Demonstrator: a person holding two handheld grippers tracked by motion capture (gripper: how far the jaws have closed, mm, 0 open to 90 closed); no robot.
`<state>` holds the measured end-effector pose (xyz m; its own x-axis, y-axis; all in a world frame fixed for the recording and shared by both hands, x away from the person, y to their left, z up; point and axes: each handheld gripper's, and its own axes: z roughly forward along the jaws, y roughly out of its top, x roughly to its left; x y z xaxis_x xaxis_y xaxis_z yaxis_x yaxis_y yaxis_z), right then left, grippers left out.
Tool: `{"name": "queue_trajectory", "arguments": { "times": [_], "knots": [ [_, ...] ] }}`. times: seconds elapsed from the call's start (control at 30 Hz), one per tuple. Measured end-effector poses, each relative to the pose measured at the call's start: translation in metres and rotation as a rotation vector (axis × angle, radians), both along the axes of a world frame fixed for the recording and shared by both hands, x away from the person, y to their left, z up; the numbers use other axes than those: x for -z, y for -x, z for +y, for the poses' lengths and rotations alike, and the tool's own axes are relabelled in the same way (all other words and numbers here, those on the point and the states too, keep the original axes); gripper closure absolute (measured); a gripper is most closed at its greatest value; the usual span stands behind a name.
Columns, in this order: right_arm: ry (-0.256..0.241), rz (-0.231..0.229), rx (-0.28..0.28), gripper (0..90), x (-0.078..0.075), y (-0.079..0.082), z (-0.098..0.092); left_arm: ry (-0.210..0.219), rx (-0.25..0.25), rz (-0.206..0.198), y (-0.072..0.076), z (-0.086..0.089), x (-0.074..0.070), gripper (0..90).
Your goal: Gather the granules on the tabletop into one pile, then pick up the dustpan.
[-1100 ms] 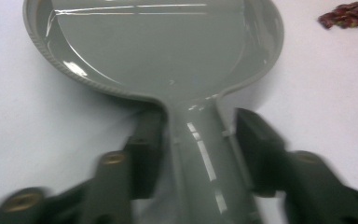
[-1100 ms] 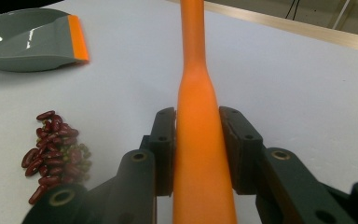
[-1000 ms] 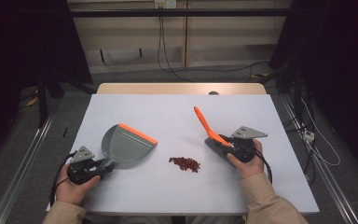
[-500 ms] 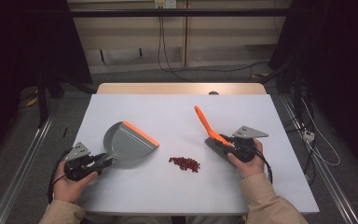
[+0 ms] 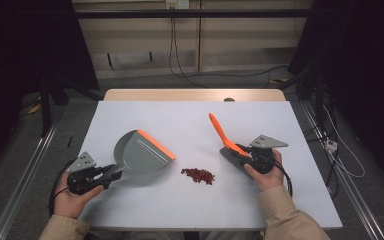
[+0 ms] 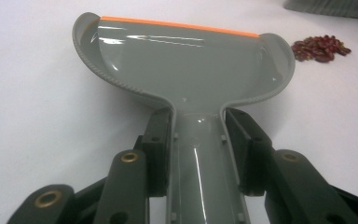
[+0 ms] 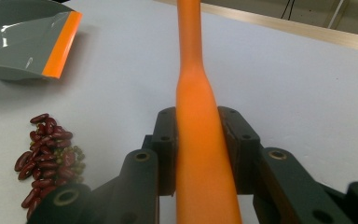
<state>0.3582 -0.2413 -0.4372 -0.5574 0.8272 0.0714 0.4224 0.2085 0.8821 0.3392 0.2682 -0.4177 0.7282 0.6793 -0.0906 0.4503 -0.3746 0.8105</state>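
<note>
Nearest you, your left gripper (image 5: pixel 111 174) is clamped on the dustpan's (image 5: pixel 141 152) grey handle; in the left gripper view both pads (image 6: pixel 161 140) press its sides just behind the point where the handle widens into the pan. That grip so close to the pan probably gives you firm control of its tilt. Your right gripper (image 5: pixel 244 154) is clenched on the brush (image 5: pixel 225 137), with the orange handle running up between the pads (image 7: pixel 233 135) and slanting away from you, so the dark bristle end sits low by your hand, ready to sweep sideways.

Between the two tools, a little forward of your hands, lies the small heap of red beans (image 5: pixel 198 175) on the white table (image 5: pixel 190 120), with some tiny greenish grains mixed in, as the right gripper view shows. The heap is apart from both tools.

Farther out, the pan's orange lip (image 5: pixel 155 144) faces right, toward the beans, which suits receiving a sweep from the brush side. The lip is not yet beside the heap, so I judge you need to bring the pan nearer before brushing.
</note>
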Motion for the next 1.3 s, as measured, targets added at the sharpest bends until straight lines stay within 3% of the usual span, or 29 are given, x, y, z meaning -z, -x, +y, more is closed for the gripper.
{"name": "queue_trajectory", "arguments": {
  "times": [0.83,1.17,1.3],
  "knots": [
    [-0.005,-0.002,0.007,69.8,0.001,-0.002,0.000,-0.041,0.169,0.016,0.008,-0.005,-0.004,62.8],
    [-0.001,-0.003,0.005,69.9,0.001,-0.001,0.000,-0.065,0.212,0.040,0.010,-0.012,-0.002,62.8],
    [-0.003,-0.004,0.008,69.9,0.001,-0.002,0.000,-0.054,0.215,0.053,0.011,-0.011,-0.001,62.7]
  ]
}}
